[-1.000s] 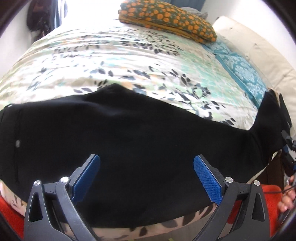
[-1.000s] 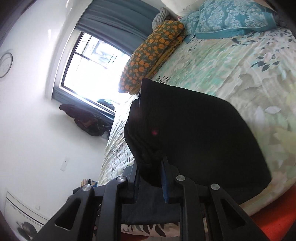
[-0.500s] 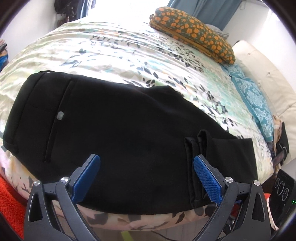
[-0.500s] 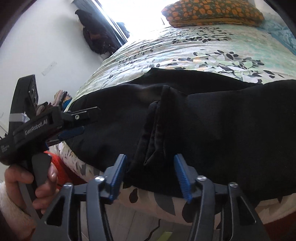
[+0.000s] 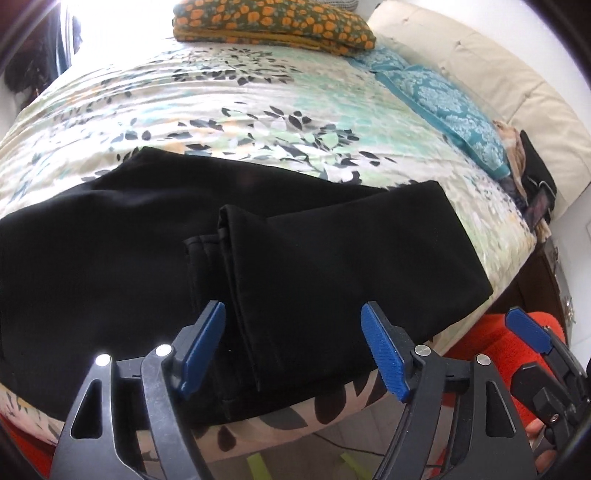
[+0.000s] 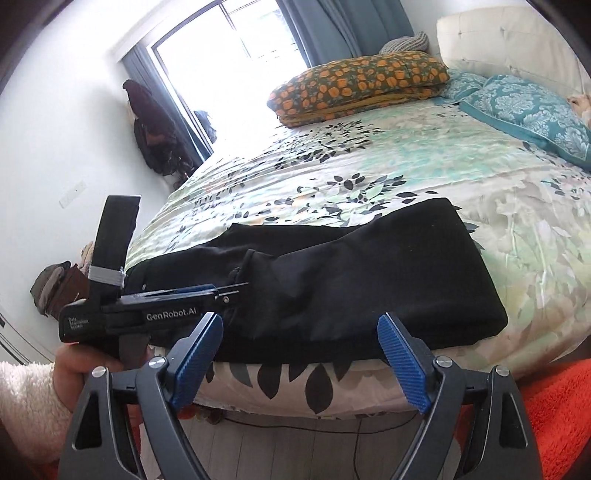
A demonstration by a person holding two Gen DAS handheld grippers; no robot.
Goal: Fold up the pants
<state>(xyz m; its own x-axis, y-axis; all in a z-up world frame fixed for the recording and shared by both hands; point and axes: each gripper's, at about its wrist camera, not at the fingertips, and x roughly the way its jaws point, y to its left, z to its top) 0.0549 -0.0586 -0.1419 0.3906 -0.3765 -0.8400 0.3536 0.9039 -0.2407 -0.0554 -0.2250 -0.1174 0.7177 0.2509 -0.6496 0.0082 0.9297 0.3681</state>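
The black pants (image 5: 332, 258) lie folded along the near edge of the bed (image 5: 221, 96), the leg ends laid over the upper part, their hems (image 5: 221, 236) near the middle. My left gripper (image 5: 291, 332) hovers over the near edge of the fold; its jaws are closing, with cloth beneath them but nothing pinched. One blue finger (image 5: 528, 330) of the right gripper shows at the lower right. In the right wrist view the pants (image 6: 369, 280) stretch across the bed edge. My right gripper (image 6: 301, 325) is drawn back in front of them, jaws opening and empty. The left gripper (image 6: 232, 290) reaches in from the left.
An orange-flowered pillow (image 5: 273, 22) and teal pillows (image 5: 443, 96) lie at the far side by a cream headboard (image 5: 480, 66). Orange cloth (image 6: 554, 406) is at the lower right below the bed edge. A window (image 6: 229, 55) and hanging dark clothes (image 6: 155, 136) are at the left.
The right gripper let go of the leg ends, opened and drew back right. The leg ends now rest on the upper part. The left gripper swung right and its jaws narrowed.
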